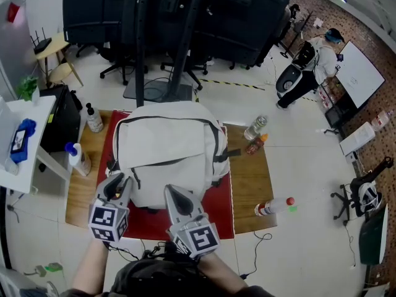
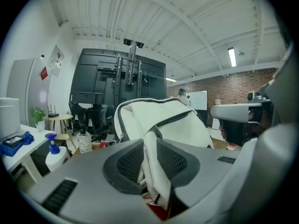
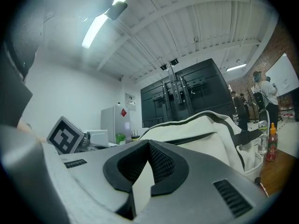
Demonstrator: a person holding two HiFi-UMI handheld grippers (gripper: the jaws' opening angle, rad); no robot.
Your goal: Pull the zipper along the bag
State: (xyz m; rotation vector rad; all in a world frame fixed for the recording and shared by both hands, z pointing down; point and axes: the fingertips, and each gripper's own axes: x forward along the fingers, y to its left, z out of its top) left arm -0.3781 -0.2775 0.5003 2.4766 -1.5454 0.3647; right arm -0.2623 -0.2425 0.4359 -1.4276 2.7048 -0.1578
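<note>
Wooden table (image 1: 247, 184) under you carries a red mat (image 1: 154, 223). The white bag (image 1: 167, 144) lies flat on the mat, its long axis running straight away from you.

The dark zipper line (image 1: 162, 117) climbs the bag's left side, arcs over the far end and comes down the right side, so any pull follows that curve and not a straight line.

Both tongs sit at the near edge. Your left gripper (image 1: 117, 185) is at the bag's near-left corner, close to where the zipper line ends on that side. Its jaws stand apart with a fold of white fabric loose between them.

Your right gripper (image 1: 174, 195) is near the middle of the near edge, jaw tips together. Whether it pinches fabric is unclear.

I judge the left gripper to be better placed to start.
</note>
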